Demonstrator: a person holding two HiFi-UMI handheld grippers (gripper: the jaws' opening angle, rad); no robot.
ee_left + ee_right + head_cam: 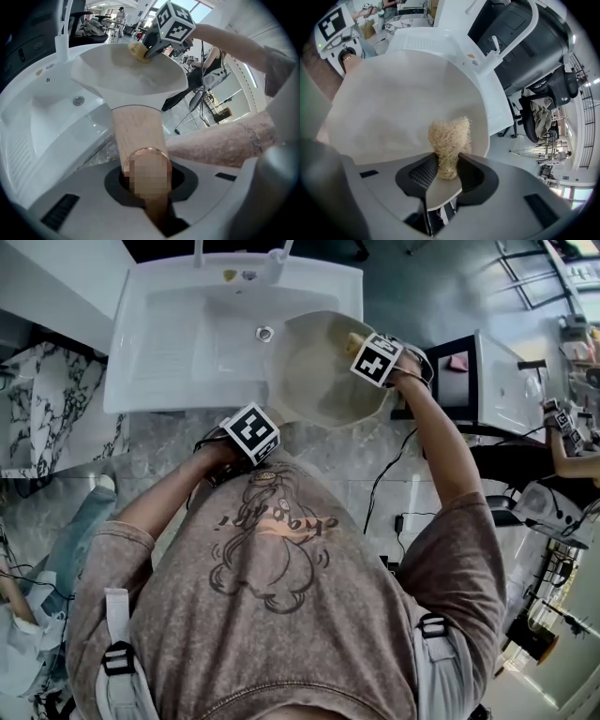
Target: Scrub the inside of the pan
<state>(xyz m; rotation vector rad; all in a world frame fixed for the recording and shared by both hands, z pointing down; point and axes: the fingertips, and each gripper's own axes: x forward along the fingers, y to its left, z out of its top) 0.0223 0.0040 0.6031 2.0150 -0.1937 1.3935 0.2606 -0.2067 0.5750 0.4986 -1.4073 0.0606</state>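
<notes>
A cream pan (pixel 323 371) with a pale wooden handle (pixel 136 136) is tilted over the right side of the white sink (pixel 169 343). My left gripper (pixel 145 183) is shut on the handle's end, and its marker cube (pixel 251 432) shows near the counter edge. My right gripper (pixel 447 171) is shut on a straw-coloured fibre scrubber (pixel 449 140). The scrubber rests against the pan's inside wall (pixel 393 108) near the far rim. From the left gripper view, the scrubber (pixel 138 50) and the right gripper's cube (pixel 173 23) sit at the pan's far edge.
The sink has a drain (pixel 265 333) and a faucet (pixel 277 263) at its back. Marble counter (pixel 169 451) runs along the front. A white unit (pixel 506 381) stands to the right, with cables on the floor. Another person's hand (pixel 567 442) is at the right edge.
</notes>
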